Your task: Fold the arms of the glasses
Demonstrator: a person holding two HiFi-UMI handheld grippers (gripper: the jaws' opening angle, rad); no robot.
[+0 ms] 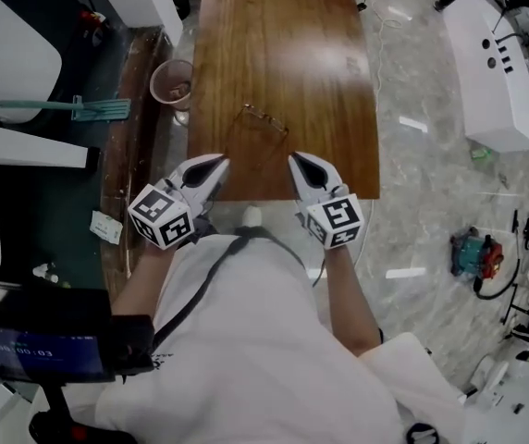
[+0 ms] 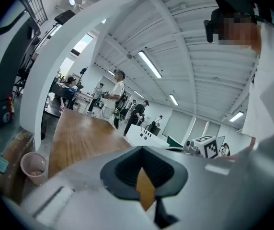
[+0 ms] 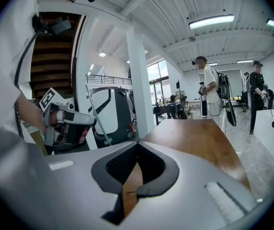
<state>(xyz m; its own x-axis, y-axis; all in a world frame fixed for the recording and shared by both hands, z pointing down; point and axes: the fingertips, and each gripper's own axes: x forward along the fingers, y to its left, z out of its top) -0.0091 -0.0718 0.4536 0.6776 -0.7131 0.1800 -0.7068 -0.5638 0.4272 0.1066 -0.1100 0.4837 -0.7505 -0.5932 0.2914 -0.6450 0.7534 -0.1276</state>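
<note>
1. Glasses (image 1: 263, 120) lie on the wooden table (image 1: 329, 72), about mid-width and well ahead of both grippers. The frame is so thin from the head view that I cannot tell whether the arms are spread or folded; I judge folding has not begun.
2. Left gripper (image 1: 215, 164) hovers over the table's near edge with its jaws pressed together on nothing. Its own view shows only bare wood through the gap behind the tips.
3. Right gripper (image 1: 298, 161) sits level with it, also over the near edge. Its jaws meet at the tips and are likewise empty.
4. Both point forward across the wood, one on either side of the line to the glasses. That looks like a two-sided approach, probably one tool to steady the frame while the other swings an arm in.
5. Either tool must spread its jaws before it can take hold, and a light frame on smooth wood may skid if pushed unsupported.
6. Cup (image 1: 174, 83) stands beside the table's left edge, lower down and clear of the work.
</note>
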